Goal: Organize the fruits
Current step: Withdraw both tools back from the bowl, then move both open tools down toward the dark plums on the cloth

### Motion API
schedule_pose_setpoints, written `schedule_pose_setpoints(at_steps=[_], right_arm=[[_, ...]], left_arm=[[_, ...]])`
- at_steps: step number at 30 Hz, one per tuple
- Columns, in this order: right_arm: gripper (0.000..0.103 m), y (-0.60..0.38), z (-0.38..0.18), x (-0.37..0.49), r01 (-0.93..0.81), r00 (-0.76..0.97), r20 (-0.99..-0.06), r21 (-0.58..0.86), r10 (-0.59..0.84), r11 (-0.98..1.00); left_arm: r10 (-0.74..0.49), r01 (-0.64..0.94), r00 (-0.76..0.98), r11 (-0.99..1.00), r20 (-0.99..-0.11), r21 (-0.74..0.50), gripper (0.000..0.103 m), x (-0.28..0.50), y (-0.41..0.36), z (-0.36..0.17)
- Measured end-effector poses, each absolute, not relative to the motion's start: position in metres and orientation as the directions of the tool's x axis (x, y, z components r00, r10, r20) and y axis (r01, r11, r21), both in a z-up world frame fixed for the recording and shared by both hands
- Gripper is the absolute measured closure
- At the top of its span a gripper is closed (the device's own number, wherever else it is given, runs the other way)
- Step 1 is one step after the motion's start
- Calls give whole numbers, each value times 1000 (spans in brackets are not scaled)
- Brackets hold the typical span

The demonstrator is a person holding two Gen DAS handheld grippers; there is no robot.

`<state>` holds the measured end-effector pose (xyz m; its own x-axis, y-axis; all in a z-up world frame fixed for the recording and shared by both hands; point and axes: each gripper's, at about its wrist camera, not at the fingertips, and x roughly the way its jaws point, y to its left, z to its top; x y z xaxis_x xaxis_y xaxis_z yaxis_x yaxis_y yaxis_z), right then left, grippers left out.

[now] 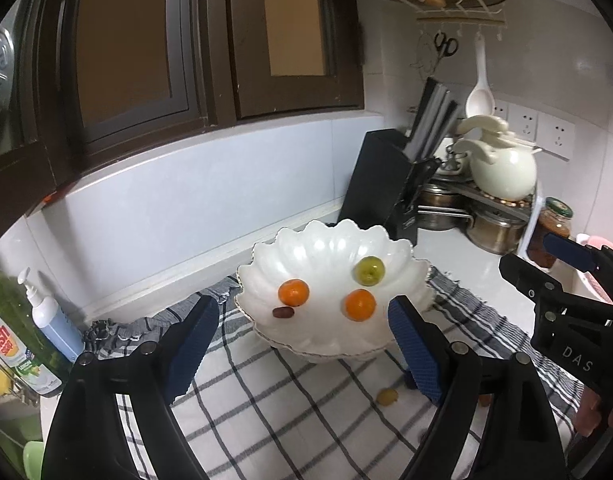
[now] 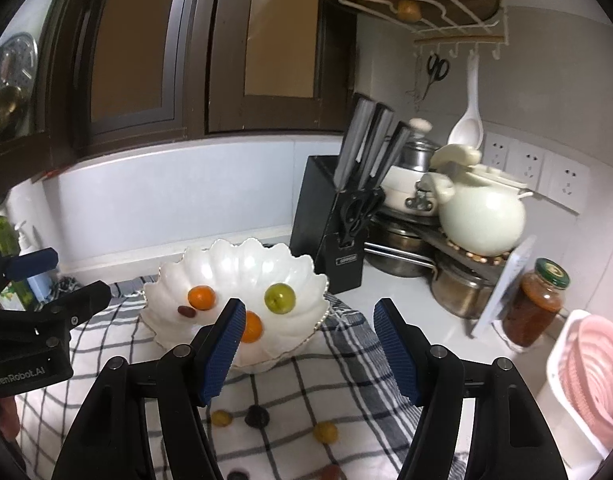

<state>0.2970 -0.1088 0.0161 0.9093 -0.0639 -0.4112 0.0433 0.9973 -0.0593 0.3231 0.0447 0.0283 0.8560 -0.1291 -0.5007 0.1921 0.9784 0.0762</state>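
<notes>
Our left gripper (image 1: 302, 344) holds its jaws wide apart with nothing between them, and our right gripper (image 2: 306, 352) does the same, both hovering over the near part of the checked cloth (image 2: 290, 384) that covers the counter (image 2: 390, 292). Just beyond the jaws sits the white scalloped bowl (image 1: 330, 240), already holding two small oranges (image 1: 293, 293), a green plum (image 1: 369, 271) and a dark red date (image 1: 282, 312). Nearer to us, loose on the cloth, lie a yellow fruit (image 2: 221, 418), a dark fruit (image 2: 257, 417) and another yellow one (image 2: 325, 432), with more at the very near edge, partly hidden. We judge these to be small, light, round and smooth-skinned, so they may roll or squirt out of a pinch; the soft ones could bruise. We would close the pads across each fruit's widest middle, gently. The bowl looks like thin glass or ceramic and fragile, so fruit should be lowered in, not dropped.
</notes>
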Motion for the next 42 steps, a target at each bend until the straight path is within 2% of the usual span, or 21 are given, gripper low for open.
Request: schedule_pose_setpoints(at_steps=[8,17,35,42], right_arm=[[35,-117,19,258,90,917,-383,-71,-111,993],[35,-135,11,224,151,902,-401,-56,-161,987],[35,-157,-19,182,221,879,-419,-62,-226,973],[36,-160,-40,175,209,858,-471,-48,-206,977]], left_arm=[[-177,247,862,965,-474,89,14,293,30,33],[-235,311,858,945,-456,98,14,267,13,26],[-297,395,790,916,-537,75,14,245,-13,-22],[-296,410,768,908,-568,82,14,238,-16,-41]])
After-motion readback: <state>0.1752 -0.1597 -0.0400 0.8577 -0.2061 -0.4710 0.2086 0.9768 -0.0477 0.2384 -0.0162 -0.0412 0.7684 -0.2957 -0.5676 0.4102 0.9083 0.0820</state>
